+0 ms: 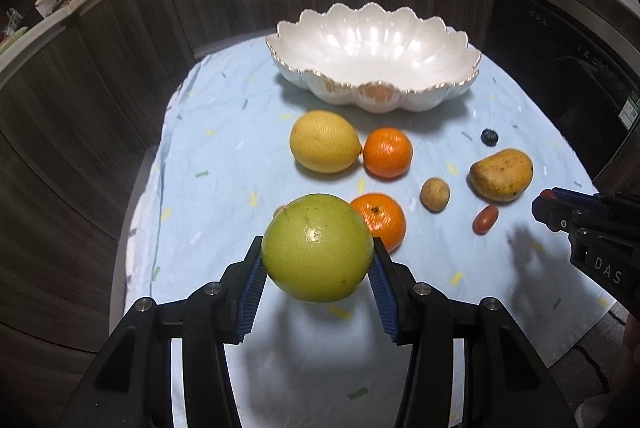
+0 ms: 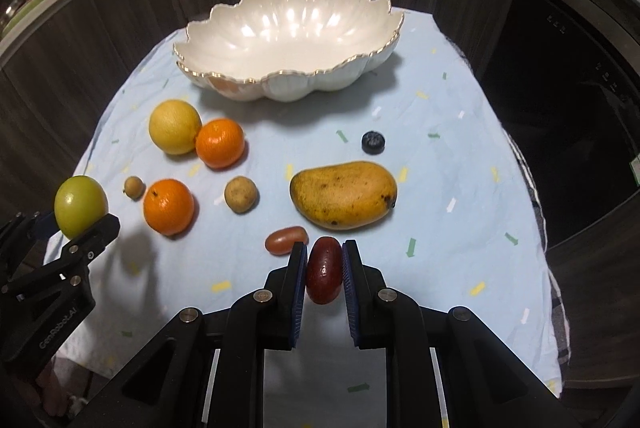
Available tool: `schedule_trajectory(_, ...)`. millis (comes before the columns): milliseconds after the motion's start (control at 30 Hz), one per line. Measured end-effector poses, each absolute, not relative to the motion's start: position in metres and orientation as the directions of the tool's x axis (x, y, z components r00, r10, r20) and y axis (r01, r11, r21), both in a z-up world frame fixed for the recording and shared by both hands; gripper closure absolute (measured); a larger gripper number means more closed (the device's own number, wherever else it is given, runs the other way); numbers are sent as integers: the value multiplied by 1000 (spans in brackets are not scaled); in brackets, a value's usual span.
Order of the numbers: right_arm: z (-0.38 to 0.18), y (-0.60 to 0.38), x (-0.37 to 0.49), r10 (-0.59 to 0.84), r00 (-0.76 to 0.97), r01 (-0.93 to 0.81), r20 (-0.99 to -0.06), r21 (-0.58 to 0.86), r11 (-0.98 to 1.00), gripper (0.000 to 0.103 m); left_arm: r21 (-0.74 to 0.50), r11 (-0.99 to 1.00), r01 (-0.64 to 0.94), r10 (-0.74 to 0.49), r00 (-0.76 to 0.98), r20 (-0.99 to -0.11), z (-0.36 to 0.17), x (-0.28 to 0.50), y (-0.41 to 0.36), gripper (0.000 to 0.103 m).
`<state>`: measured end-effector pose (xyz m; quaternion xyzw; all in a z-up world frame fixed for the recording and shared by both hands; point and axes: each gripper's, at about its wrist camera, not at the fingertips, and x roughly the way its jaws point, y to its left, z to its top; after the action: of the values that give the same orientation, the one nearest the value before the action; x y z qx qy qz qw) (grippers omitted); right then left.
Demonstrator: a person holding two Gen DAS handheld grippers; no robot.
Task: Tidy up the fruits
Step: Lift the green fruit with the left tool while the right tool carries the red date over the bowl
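The left gripper (image 1: 318, 268) clamps a round green fruit (image 1: 317, 248) between its blue pads, lifted clear of the pale blue cloth (image 1: 224, 164). The right gripper (image 2: 324, 270), jaws narrow, pinches a small dark red fruit (image 2: 325, 270) above the cloth's near edge. A scalloped white bowl (image 2: 224, 28) with a gilt rim sits at twelve o'clock on the cloth, nothing inside it. Seen from the right wrist, a lemon (image 2: 175, 127) touches an orange (image 2: 220, 143) at ten o'clock; a second orange (image 2: 169, 206) and two small brown fruits lie at nine. A mango (image 2: 343, 195) rests near the centre, a blueberry (image 2: 373, 142) beyond it, and a cherry tomato (image 2: 286, 239) just beside the right gripper's left finger.
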<state>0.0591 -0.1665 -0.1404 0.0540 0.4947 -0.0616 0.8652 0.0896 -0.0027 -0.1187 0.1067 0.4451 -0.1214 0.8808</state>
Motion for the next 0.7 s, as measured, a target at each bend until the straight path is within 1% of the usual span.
schedule_trajectory(367, -118, -170, 62, -42, 560, 148, -827, 50, 988, 84, 72, 955, 289, -119, 591, -798, -94, 95, -7, 55)
schedule_trajectory(700, -101, -183, 70, -35, 584, 160, -811, 72, 985, 84, 55, 954, 296, -146, 612, -777, -73, 110, -21, 55)
